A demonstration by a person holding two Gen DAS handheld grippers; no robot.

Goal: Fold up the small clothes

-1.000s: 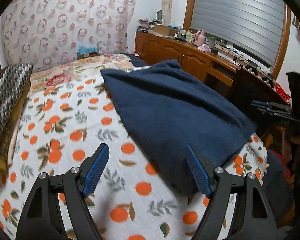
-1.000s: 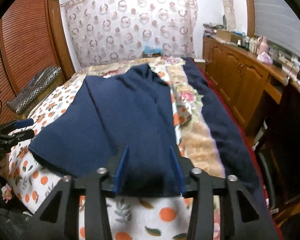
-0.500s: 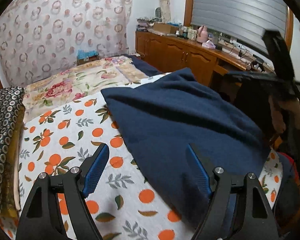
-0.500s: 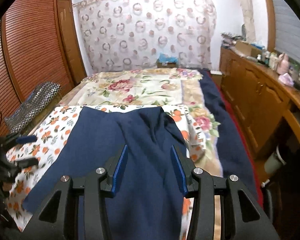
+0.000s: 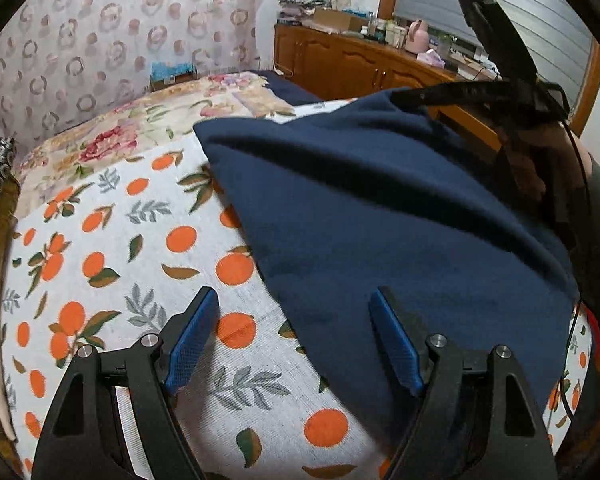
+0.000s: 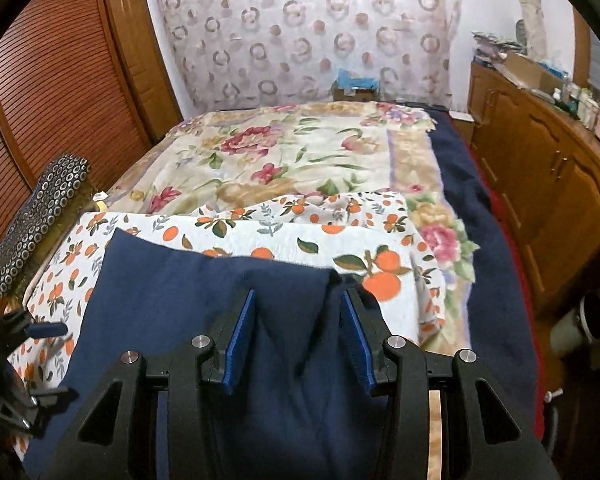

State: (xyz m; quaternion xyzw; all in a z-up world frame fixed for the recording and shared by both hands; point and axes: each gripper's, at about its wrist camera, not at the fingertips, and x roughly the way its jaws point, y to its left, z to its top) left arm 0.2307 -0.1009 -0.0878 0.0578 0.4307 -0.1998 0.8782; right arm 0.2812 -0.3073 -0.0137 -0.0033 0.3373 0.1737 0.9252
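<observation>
A dark navy garment [image 5: 380, 216] lies on the bed's orange-print sheet [image 5: 112, 248]. In the left wrist view my left gripper [image 5: 294, 328] is open and empty, hovering over the garment's near left edge. My right gripper [image 5: 452, 96] shows there at the garment's far corner, with the cloth lifted up to it. In the right wrist view my right gripper [image 6: 298, 332] has a fold of the navy garment [image 6: 180, 300] bunched between its partly closed blue pads [image 6: 242, 332]. The left gripper [image 6: 40, 330] shows at the far left.
A floral blanket [image 6: 284, 152] covers the far half of the bed, with a navy blanket [image 6: 488, 240] along its right side. A wooden cabinet [image 6: 548, 184] with clutter stands right. A patterned pillow [image 6: 32, 216] and wooden wardrobe [image 6: 52, 92] are left.
My right gripper has pulled the garment's corner up and back toward the near end, so the cloth folds over itself and more orange sheet shows. The left gripper stays open, shifted slightly.
</observation>
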